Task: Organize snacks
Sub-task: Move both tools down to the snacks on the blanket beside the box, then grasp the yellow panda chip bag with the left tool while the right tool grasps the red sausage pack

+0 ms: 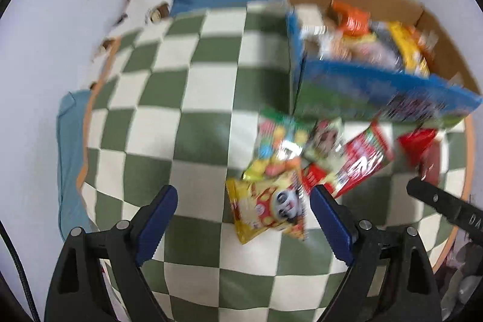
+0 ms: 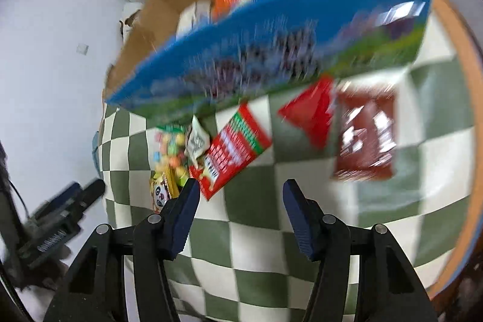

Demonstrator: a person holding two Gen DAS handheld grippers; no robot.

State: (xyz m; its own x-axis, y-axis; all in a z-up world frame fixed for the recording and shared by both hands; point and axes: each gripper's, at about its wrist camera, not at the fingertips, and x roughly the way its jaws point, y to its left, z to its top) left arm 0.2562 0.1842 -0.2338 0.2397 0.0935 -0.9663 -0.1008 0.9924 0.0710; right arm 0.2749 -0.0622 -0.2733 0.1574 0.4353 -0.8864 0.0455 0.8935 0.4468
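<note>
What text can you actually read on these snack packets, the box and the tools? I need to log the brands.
"DA", cut off at the frame edge, on the right gripper body.
Red packet: large white lettering, too blurred to read.
Yellow panda packet: print too blurred to read.
Brown packet: white lettering, blurred.
Blue box: front print smeared, unreadable.
Left gripper body: a white label, too small to read.
</note>
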